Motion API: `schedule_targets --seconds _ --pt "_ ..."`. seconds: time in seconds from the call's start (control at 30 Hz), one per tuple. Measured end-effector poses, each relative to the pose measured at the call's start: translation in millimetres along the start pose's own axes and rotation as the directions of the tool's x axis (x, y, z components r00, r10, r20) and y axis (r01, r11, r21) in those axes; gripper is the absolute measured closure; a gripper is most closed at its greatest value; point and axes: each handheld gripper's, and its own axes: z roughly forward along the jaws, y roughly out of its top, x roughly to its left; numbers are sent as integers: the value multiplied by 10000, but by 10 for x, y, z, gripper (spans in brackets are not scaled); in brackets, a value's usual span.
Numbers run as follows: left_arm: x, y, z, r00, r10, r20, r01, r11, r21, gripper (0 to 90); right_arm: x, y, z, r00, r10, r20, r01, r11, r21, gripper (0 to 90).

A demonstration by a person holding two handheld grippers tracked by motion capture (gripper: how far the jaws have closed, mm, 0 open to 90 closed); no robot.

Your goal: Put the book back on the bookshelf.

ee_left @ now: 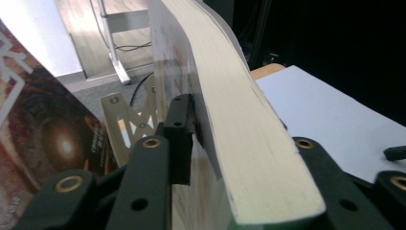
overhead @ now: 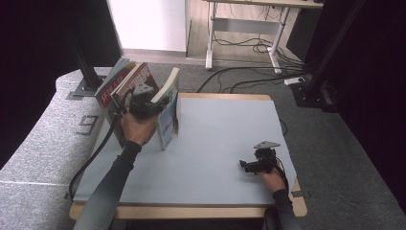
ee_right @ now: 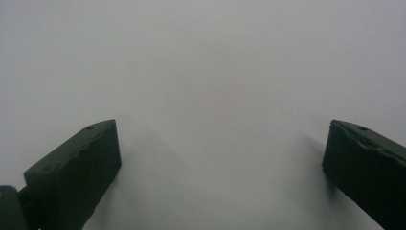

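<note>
Paperback book [overhead: 167, 112] stands on its lower edge at the left rear of the bench [overhead: 215, 143], gripped near its top by the left tongs [overhead: 152, 103]. In the left gripper view the jaws are closed on the book [ee_left: 239, 143]: one black jaw presses the glossy cover, the other sits behind the cream page block, which bows slightly.

Step in hand, as judged: the book is being held upright, just right of a leaning stack of books [overhead: 122, 84] with a dark red glossy cover [ee_left: 38, 139]. A pale perforated metal bookend [ee_left: 127, 127] shows between them.

Next move, as judged: guide the book toward the stack while keeping it vertical. The cover is smooth and the block flexes, so firm, even pressure is needed to prevent slipping or twisting.

The bench carries a matte, pale blue-grey sheet over a wooden top.

The right tongs [overhead: 246, 165] rest low at the right front, jaws wide apart and empty over the plain sheet [ee_right: 215, 72].
</note>
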Motion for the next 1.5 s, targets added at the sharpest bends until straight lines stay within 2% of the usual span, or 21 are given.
schedule_targets --seconds 0.27,0.53,0.7,0.87,1.07,1.27,1.5 --pt "-73 -9 -28 9984 110 547 -116 9999 93 515 0 0 0 10000 1 1 -1 10000 -1 0" --pt "-177 -78 -62 9912 413 1257 -485 9973 554 459 0 0 0 10000 1 2 -1 10000 -1 0" --pt "-250 -187 -58 9875 715 1402 -836 9931 827 427 0 0 -1 10000 -8 -7 8 10000 1 0" --pt "-262 -326 -45 9864 776 1450 -927 9906 1008 430 -2 0 -2 10000 -31 -9 31 10000 20 0" --pt "-233 -530 6 9876 554 1472 -741 9894 1245 469 0 -1 -1 10000 -18 9 18 10000 6 0" --pt "-194 -708 49 9890 451 1412 -644 9887 1357 580 0 0 -2 10000 -9 7 9 10000 11 0" --pt "-203 -736 100 9895 795 1204 -942 9881 1216 595 1 0 -2 10000 -7 8 7 10000 16 0"
